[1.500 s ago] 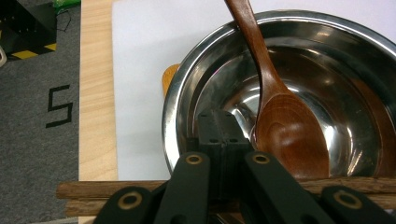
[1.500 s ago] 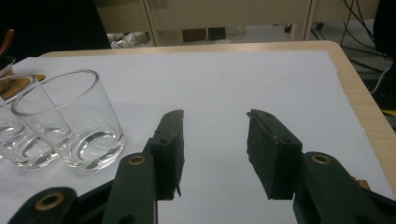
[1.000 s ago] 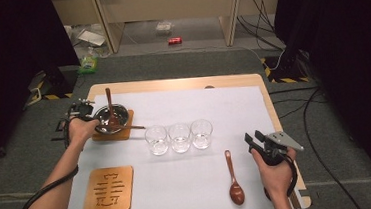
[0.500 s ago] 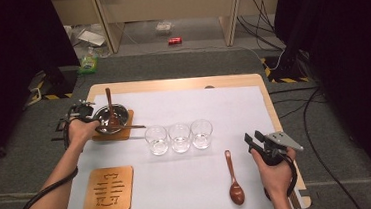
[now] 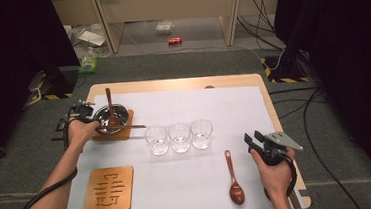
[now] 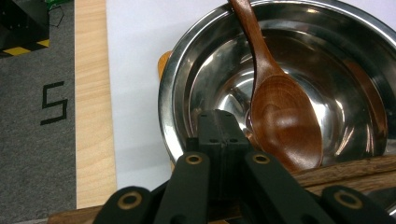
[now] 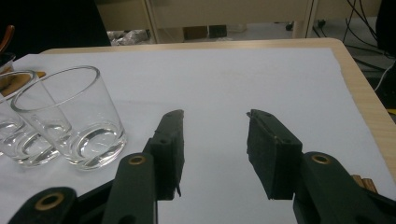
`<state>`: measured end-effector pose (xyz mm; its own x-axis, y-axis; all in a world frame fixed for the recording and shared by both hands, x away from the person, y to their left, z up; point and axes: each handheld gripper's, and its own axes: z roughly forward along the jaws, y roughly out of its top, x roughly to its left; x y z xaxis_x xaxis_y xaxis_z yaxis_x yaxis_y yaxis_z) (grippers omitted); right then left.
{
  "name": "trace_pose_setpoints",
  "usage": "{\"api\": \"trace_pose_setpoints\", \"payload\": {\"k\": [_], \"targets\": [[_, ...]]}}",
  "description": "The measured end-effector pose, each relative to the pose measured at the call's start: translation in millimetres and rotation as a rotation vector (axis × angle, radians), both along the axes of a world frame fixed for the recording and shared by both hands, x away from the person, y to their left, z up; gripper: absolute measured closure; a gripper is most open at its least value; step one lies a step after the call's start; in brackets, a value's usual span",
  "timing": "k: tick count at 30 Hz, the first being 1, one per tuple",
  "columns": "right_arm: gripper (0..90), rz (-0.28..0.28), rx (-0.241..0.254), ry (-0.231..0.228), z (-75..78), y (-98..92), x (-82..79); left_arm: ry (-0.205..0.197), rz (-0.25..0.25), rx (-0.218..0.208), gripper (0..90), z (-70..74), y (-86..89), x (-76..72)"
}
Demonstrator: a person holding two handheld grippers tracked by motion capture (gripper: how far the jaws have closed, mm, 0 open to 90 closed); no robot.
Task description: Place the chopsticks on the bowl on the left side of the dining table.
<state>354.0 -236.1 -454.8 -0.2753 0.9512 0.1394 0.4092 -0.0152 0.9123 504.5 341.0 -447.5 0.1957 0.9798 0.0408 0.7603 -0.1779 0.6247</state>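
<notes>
While your left gripper (image 6: 219, 140) stays clamped on the near rim of the steel bowl (image 5: 110, 113), with its spoon (image 6: 280, 107) inside, on the far-left mat, nothing has shifted, so the bowl isn't lifted yet. Your right gripper (image 7: 215, 144) hangs half open and empty near the right table edge (image 5: 275, 122), with open paper ahead beside the glasses (image 5: 178, 136).

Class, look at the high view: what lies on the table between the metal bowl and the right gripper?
Three empty glasses in a row lie between metal bowl and right gripper.
</notes>
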Motion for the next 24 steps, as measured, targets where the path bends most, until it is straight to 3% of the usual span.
{"api": "trace_pose_setpoints", "payload": {"k": [10, 19, 24], "targets": [[56.5, 0.002, -0.004, -0.006, 0.5, -0.2, 0.1, -0.044, -0.013, -0.012, 89.5, 5.4, -5.6, -2.9], [56.4, -0.001, -0.003, -0.008, 2.4, -1.3, -1.1, -0.098, -0.095, -0.056, 89.5, 17.4, -34.0, -20.6], [56.4, -0.002, -0.002, -0.012, 3.3, -2.0, -1.3, -0.107, -0.14, -0.088, 89.5, 21.2, -47.8, -32.5]]}}
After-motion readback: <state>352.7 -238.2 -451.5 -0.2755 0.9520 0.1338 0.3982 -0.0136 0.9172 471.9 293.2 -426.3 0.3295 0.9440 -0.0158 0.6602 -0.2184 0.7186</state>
